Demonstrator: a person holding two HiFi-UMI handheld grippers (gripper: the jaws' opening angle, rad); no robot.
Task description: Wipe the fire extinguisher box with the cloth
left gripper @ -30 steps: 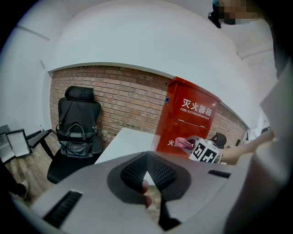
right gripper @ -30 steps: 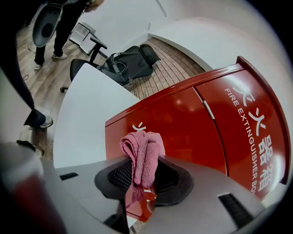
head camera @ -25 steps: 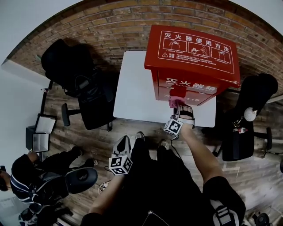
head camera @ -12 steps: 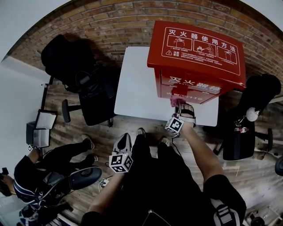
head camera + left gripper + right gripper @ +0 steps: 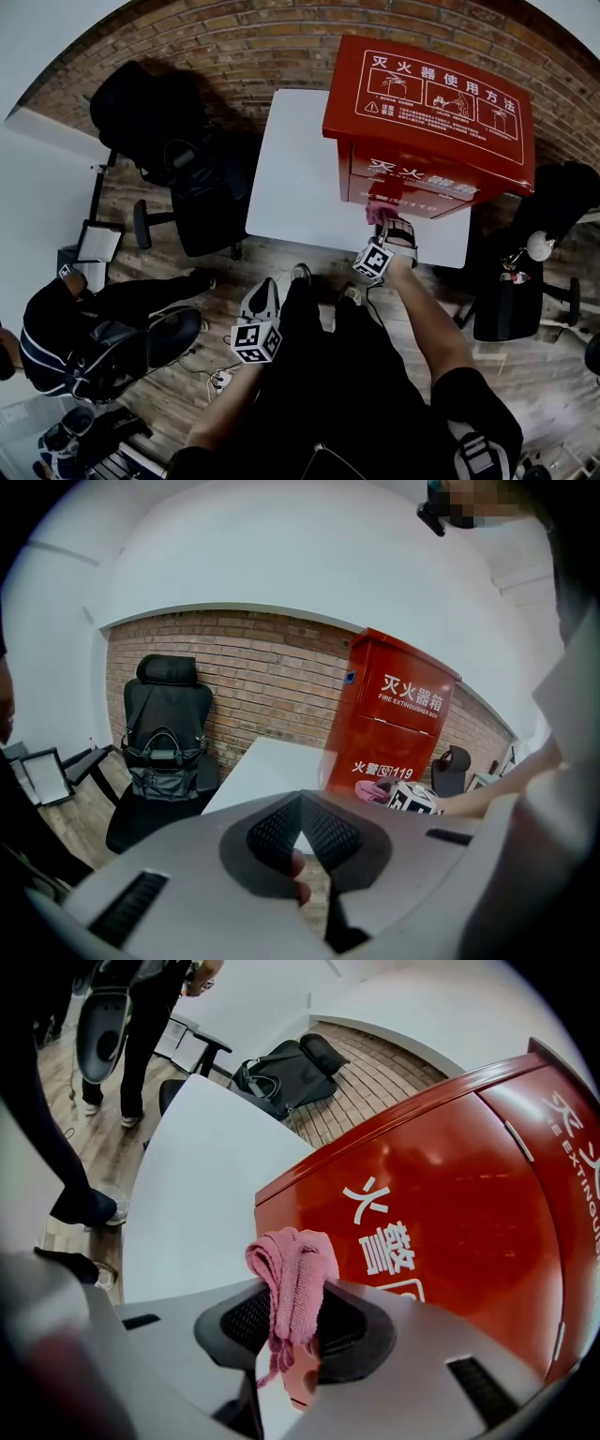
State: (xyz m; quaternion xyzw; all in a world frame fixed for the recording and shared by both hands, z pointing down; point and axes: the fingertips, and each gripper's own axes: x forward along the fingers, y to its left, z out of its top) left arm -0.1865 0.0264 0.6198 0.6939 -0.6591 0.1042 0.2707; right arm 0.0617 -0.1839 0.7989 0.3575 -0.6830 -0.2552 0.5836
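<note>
At fire extinguisher box (image 5: 450,1194) front, right tool (image 5: 292,1324) pinches pink cloth (image 5: 292,1265)

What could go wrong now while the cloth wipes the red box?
The pink cloth is only a small bunch in the right gripper; pressed hard, the jaws might scrape the fire extinguisher box. The cloth could also slip out while rubbing. The left gripper hangs away from the tall box, so a strong push might shift it on the table.
</note>
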